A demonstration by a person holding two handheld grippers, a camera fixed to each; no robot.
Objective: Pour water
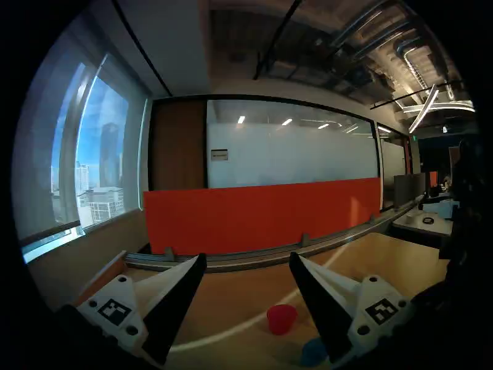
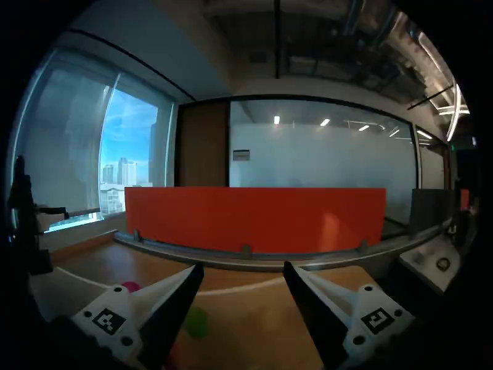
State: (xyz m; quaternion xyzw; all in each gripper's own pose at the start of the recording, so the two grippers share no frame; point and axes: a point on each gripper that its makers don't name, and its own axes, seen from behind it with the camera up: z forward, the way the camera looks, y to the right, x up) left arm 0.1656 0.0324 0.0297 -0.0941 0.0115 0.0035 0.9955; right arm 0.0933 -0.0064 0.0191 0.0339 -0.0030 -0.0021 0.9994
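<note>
In the left gripper view, a red cup (image 1: 281,319) stands on the wooden desk (image 1: 240,302), low between the fingers of my left gripper (image 1: 246,262), which is open and holds nothing. A blue cup (image 1: 313,352) sits just right of the red one, partly hidden by the right finger. In the right gripper view, my right gripper (image 2: 243,271) is open and empty, raised over the desk (image 2: 259,320). A green cup (image 2: 197,322) lies low near its left finger, and a magenta cup (image 2: 130,286) peeks out above that finger.
An orange partition (image 1: 265,216) (image 2: 256,219) with a metal rail runs along the desk's far edge. Windows are on the left. A neighbouring white desk (image 1: 431,223) with small items stands at the right. A dark upright object (image 2: 24,228) rises at the left edge.
</note>
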